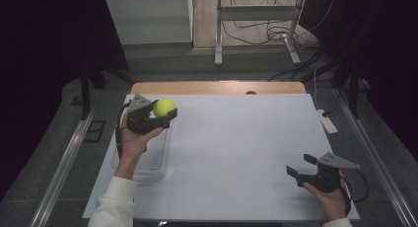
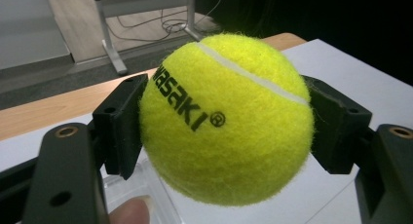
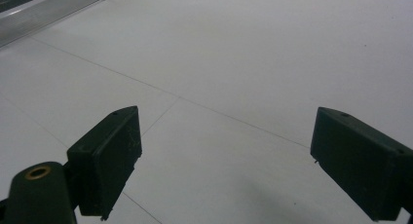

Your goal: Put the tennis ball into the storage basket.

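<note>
A yellow tennis ball (image 1: 164, 107) with black lettering is clamped between the jaws of my left gripper (image 1: 165, 111), held in the air over the table's left side. In the left gripper view the ball (image 2: 226, 119) sits squarely between both black pads, and a fingertip shows at the bottom edge. A clear plastic box (image 1: 142, 158) lies on the table beneath and just nearer than the ball. My right gripper (image 1: 300, 164) stands open at the table's near right, with nothing but white tabletop between its fingers (image 3: 104, 158).
The white table surface (image 1: 236, 138) has a wooden strip along its far edge. A white power strip (image 1: 327, 121) lies off the right edge. Metal stand legs and cables cover the floor beyond. Dark curtains flank both sides.
</note>
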The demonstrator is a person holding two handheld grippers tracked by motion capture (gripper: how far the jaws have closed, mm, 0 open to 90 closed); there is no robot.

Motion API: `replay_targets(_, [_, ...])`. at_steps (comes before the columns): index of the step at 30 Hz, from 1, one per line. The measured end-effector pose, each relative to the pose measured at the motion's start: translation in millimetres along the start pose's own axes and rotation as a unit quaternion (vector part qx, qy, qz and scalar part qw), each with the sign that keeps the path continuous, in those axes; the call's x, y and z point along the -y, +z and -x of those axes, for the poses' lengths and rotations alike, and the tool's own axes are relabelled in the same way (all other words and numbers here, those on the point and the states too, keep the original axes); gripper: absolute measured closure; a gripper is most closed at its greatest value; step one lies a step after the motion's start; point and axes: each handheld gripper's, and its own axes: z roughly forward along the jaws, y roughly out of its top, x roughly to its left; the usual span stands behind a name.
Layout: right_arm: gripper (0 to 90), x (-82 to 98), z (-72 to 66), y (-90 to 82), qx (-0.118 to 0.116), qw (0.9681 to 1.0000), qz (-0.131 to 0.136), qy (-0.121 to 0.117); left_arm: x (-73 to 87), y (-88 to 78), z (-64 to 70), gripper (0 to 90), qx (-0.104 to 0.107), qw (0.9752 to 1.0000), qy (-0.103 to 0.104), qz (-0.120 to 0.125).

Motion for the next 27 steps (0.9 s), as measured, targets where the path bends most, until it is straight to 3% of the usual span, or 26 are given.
replay_targets(27, [11.6, -0.2, 0.2, -0.5, 0.000, 1.0000, 0.001, 0.000, -2.9, 8.7, -32.8, 26.5, -0.049, 0.9980, -0.013, -0.038])
